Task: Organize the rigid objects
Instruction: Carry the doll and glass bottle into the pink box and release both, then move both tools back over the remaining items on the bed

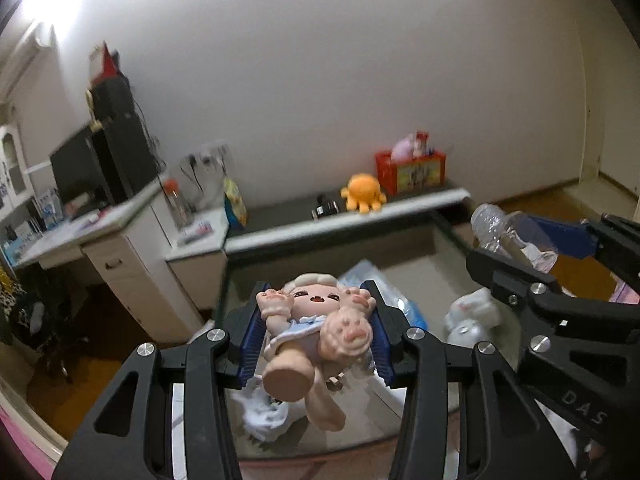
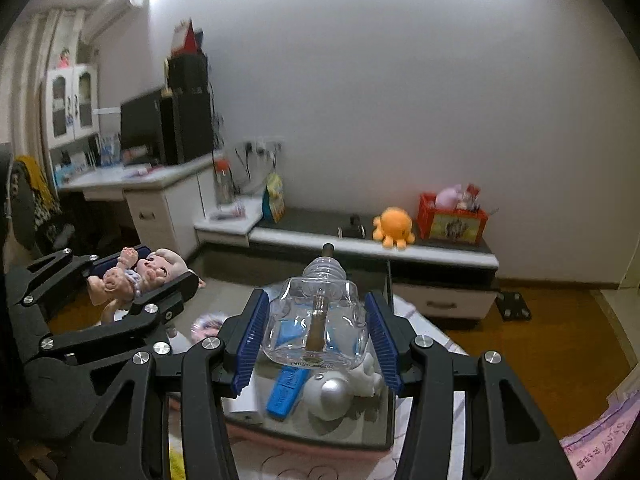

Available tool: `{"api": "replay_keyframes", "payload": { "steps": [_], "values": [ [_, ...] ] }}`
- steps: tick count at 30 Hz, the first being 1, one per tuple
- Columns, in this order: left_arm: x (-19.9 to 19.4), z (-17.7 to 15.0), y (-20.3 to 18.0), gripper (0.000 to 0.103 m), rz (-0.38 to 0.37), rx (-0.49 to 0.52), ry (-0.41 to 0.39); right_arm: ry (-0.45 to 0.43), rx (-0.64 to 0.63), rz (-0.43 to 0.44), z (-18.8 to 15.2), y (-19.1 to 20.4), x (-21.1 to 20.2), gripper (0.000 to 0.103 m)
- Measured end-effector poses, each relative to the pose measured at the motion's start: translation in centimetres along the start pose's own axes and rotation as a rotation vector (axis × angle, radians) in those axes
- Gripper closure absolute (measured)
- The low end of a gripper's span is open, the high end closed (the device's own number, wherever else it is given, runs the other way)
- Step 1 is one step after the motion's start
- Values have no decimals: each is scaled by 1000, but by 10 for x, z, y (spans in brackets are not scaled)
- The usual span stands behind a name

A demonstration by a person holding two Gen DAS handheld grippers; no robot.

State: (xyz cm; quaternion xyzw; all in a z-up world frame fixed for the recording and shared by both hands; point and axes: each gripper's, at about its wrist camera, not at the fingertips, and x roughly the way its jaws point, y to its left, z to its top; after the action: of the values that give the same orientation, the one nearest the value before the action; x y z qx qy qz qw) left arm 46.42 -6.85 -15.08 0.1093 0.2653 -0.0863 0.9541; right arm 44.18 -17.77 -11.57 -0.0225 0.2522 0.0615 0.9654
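My left gripper point(image 1: 316, 344) is shut on a small pale doll point(image 1: 316, 332) with paw hands and a light blue dress, held in the air above a glass table point(image 1: 360, 432). It also shows in the right wrist view point(image 2: 138, 280) with the doll point(image 2: 132, 276) at left. My right gripper point(image 2: 316, 332) is shut on a clear glass bottle point(image 2: 318, 320) with a brown wick inside, also held above the table. In the left wrist view the right gripper point(image 1: 520, 248) and the bottle point(image 1: 496, 228) appear at right.
On the glass table lie a blue bar point(image 2: 288, 390), a white and silver figure point(image 2: 340, 392) and a white box point(image 2: 244, 404). Behind stands a low cabinet point(image 2: 452, 254) with an orange octopus plush point(image 2: 394, 226) and a red box point(image 2: 452, 220). A desk point(image 2: 132, 178) is at left.
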Motion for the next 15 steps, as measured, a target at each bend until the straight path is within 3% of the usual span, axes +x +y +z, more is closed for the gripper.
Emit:
{"api": "replay_keyframes", "payload": {
  "steps": [7, 8, 9, 11, 15],
  "values": [
    [50, -17, -5, 53, -2, 0, 116, 135, -11, -2, -12, -9, 52, 51],
    [51, -19, -5, 50, 10, 1, 114, 137, -11, -6, -14, -11, 53, 51],
    [51, -19, -6, 36, 14, 4, 108, 144, -8, -1, -16, -12, 55, 51],
    [46, -19, -6, 20, 20, 7, 93, 141, 10, 21, -15, -14, 55, 51],
    [29, -16, -2, 12, 25, 5, 74, 126, 22, 23, -11, -15, 46, 45]
  ]
}}
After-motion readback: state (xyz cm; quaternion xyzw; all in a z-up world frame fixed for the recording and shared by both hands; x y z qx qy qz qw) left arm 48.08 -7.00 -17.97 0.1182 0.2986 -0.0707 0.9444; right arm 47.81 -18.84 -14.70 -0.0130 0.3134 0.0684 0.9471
